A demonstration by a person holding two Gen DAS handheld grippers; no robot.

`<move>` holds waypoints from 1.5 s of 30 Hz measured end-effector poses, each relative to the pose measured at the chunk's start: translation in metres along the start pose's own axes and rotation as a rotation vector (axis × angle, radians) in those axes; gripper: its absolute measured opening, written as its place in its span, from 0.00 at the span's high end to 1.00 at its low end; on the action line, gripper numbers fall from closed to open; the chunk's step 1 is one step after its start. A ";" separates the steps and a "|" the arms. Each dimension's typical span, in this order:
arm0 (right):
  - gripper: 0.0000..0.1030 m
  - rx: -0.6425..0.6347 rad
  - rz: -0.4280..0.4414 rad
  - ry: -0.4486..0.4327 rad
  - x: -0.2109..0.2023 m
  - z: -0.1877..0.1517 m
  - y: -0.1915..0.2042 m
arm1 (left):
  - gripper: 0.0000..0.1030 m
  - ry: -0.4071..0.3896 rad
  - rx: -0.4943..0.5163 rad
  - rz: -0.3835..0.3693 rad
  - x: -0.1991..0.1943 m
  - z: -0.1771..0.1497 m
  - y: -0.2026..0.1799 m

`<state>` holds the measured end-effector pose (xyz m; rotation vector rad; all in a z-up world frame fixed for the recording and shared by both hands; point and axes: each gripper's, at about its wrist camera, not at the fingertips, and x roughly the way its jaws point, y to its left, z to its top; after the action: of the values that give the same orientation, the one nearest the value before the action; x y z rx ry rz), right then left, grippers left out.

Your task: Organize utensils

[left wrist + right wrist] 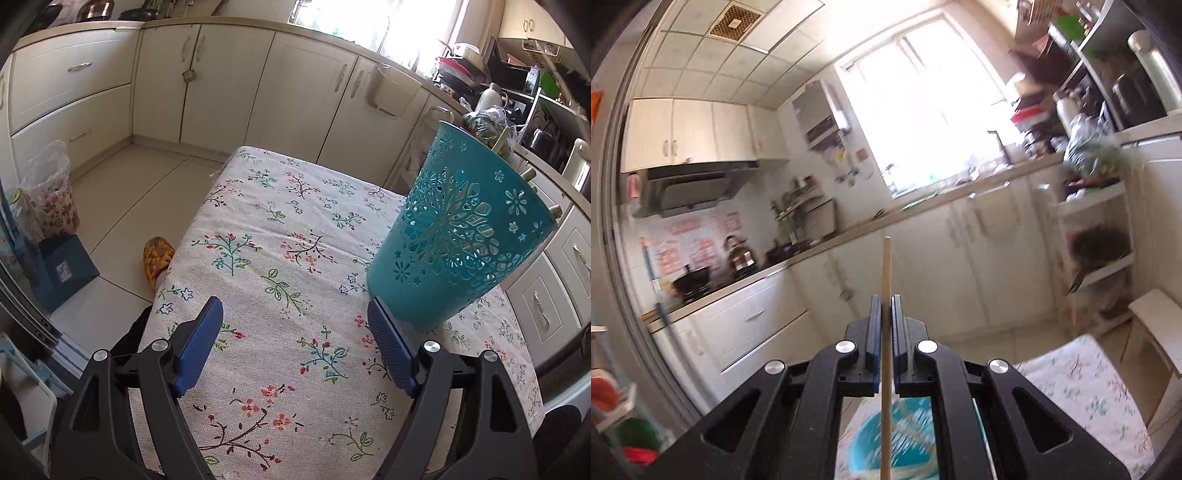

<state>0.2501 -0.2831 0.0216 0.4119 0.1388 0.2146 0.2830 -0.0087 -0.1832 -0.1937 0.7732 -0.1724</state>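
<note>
Cream kitchen cabinets (236,85) and a bright window fill the background, and in front of them stands a desk (280,280) covered with a flowered cloth. On its right side sits a teal openwork basket (461,236), upright though bent by the lens, with a few pale wooden handle ends poking past its rim. The left gripper (295,350) hovers over the cloth with its blue fingers (199,343) spread wide and nothing between them; its right finger lies just beside the basket's base in the left wrist view, though contact cannot be told. The right gripper (885,332) is clenched on a thin wooden stick (886,266), apparently a chopstick, which stands nearly upright through the pads, its top well above them and its lower part running down over the blurred teal basket (871,443) below. The stick is thin and smooth and held at one narrow spot, so it could pivot or slide in the pads if the hand swings quickly. If the lower end catches on the basket's cut-outs or on the handles already inside, the light basket could tip or skid across the cloth. The free left fingers are near enough to steady it, but a careless nudge from them could equally push it over.
</note>
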 end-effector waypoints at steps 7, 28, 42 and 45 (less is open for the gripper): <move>0.94 -0.074 -0.093 0.015 0.024 -0.034 -0.007 | 0.25 -0.003 -0.025 -0.023 0.001 0.000 0.004; 0.17 0.047 -0.268 0.378 -0.099 -0.112 -0.030 | 0.14 0.021 0.028 0.081 -0.015 0.000 -0.007; 0.09 0.008 -0.317 0.409 -0.177 -0.084 0.013 | 0.07 -0.096 0.297 0.257 -0.187 -0.016 -0.060; 0.09 0.029 -0.316 0.438 -0.180 -0.085 0.017 | 0.07 -0.086 0.296 0.272 -0.202 -0.018 -0.063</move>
<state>0.0574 -0.2775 -0.0321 0.3616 0.6326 -0.0123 0.1233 -0.0260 -0.0448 0.1838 0.6723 -0.0191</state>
